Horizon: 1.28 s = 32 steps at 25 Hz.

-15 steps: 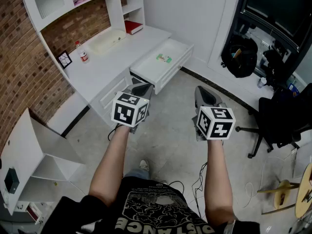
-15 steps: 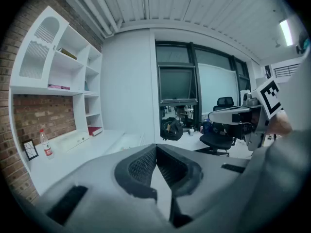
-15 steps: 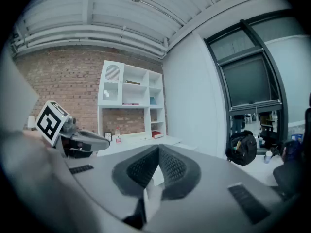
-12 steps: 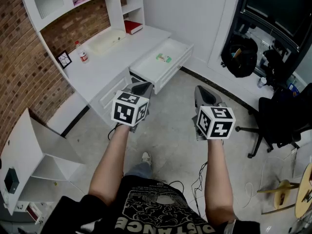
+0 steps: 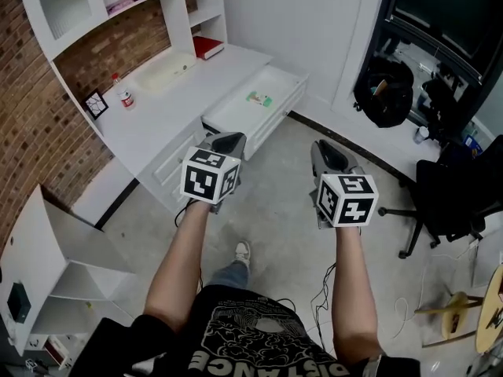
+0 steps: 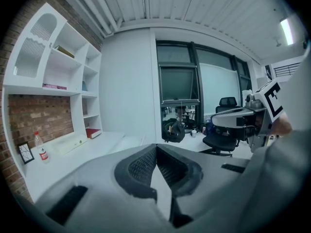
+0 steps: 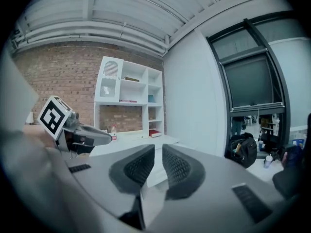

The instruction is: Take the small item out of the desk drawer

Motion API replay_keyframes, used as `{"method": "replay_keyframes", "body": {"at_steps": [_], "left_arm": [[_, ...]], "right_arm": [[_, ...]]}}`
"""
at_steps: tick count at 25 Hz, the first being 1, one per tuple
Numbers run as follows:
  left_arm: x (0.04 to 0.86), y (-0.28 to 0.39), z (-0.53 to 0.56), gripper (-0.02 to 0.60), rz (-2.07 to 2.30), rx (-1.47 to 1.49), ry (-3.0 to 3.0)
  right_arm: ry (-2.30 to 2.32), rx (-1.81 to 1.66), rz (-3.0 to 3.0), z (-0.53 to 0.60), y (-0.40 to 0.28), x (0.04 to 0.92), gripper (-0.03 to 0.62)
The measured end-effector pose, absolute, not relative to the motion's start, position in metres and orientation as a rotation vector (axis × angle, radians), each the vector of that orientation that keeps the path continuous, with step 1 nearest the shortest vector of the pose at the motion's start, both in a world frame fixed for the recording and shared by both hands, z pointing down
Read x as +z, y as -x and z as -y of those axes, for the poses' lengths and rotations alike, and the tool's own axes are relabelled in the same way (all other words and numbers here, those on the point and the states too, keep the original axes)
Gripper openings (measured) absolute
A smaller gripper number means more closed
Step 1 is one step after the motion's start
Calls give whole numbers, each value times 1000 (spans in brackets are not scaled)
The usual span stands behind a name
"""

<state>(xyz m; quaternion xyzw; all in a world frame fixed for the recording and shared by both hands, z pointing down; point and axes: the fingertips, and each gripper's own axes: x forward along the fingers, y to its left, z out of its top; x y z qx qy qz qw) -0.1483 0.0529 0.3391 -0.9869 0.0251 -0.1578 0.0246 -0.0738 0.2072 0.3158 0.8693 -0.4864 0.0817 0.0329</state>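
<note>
The step in hand looks like the approach: the drawer [image 5: 292, 80] already stands pulled out from the counter's [image 5: 177, 100] front edge, and nothing has been picked up yet. The small item [image 5: 258, 98], green and flat, lies on the drawer floor about midway along it, in plain sight. Both tools hang over the room floor, short of the drawer and well apart from the item. The left tool [image 5: 228, 143] is just beside the drawer's near corner, the right tool [image 5: 326, 154] further out. The left jaws meet at the tips; the right show a narrow slit; both are empty. Next, one tool must open, reach over the rim and come down on the item
</note>
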Motion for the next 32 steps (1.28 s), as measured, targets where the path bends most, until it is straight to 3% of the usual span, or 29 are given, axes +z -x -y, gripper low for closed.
{"method": "replay_keyframes", "body": {"at_steps": [32], "left_arm": [[364, -31, 172, 8, -79, -533, 3112]], "right_arm": [[-2528, 402, 1477, 19, -94, 344, 210]]}}
